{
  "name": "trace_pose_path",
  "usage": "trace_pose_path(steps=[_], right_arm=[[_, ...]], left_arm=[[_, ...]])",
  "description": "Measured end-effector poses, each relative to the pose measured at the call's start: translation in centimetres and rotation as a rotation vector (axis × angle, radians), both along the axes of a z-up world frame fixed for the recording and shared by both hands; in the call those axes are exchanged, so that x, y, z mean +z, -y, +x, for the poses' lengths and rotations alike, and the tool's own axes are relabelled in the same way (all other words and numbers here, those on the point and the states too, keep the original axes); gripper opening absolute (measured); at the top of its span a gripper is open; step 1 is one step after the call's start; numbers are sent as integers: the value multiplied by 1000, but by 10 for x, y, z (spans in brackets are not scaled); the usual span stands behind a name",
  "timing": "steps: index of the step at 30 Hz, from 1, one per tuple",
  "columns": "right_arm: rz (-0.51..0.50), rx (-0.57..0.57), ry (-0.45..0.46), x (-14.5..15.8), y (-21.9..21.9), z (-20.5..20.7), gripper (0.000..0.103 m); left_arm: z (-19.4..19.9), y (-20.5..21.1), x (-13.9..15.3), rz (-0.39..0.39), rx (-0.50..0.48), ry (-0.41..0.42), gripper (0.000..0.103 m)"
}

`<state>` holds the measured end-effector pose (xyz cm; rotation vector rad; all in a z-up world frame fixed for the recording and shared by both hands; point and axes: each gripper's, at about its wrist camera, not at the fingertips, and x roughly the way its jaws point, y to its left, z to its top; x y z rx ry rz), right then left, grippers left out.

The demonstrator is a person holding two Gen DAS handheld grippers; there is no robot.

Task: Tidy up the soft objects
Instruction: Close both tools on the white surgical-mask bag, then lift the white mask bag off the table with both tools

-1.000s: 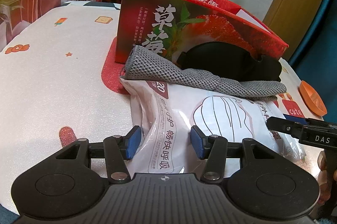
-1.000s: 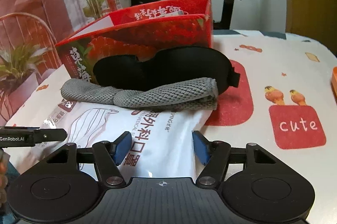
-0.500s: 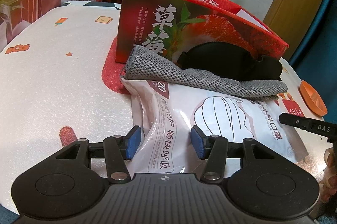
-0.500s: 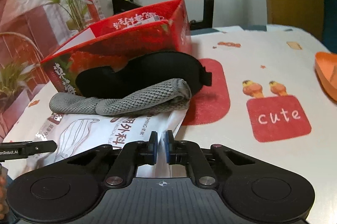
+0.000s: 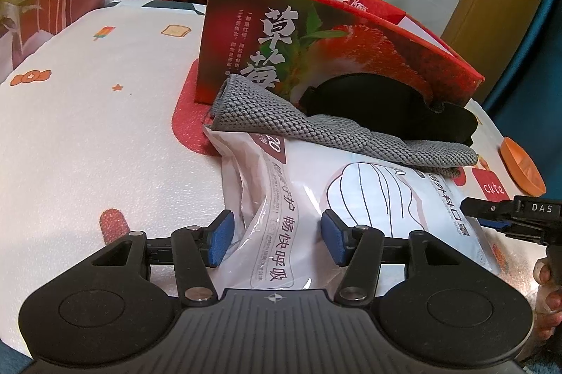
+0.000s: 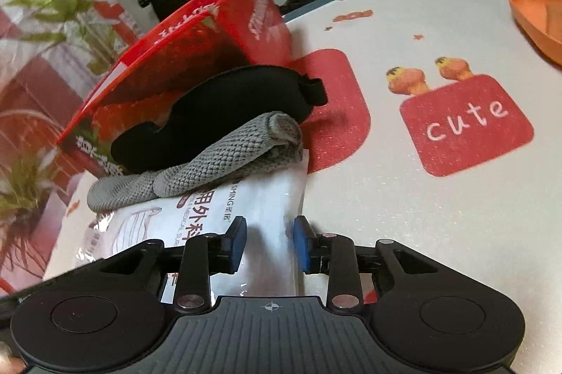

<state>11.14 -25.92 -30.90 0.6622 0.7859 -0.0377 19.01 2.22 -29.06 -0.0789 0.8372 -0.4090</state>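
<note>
Left gripper (image 5: pixel 275 242): lower centre of the left view; jaws spread wide, blue pads on either side of the near edge of the mask pack (image 5: pixel 354 198), not closed on it.
Right gripper (image 6: pixel 267 244): lower centre of the right view; jaws parted about a raised fold of the pack (image 6: pixel 277 205). Whether the pads touch the film cannot be told.
Step in hand (judgement): taking hold of the pack at its two near corners, probably to lift it toward the box (image 5: pixel 316 33).
Doing it well (judgement): close both grippers on the sealed edge, not the puffed middle; raise both ends evenly, since the cloth (image 5: pixel 316 131) and eye mask (image 5: pixel 379 107) rest on its far part and may slide off. Slick film can slip from a shallow pinch.
Mask pack: white glossy pouch with a line drawing of a face mask and printed text; lies flat on the table (image 5: pixel 87 128), mid-frame in both views; creased along its left edge.
Cloth: grey, knobbly weave, loosely rolled, lying across the pack's far edge, centre of frame.
Eye mask: black, padded, just behind the cloth, leaning on the box.
Box: red strawberry-print carton, open-topped, upper centre.
Bowl (image 6: pixel 537 15): orange, upper right edge of the right view, well apart.
</note>
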Motion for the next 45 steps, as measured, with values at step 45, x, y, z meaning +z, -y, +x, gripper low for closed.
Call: trace_pose_path(steps=[45], right_arm=[[-333,248,139,66,-56,-7,8]], left_arm=[[-4,-43,28,-281,80,-65,55]])
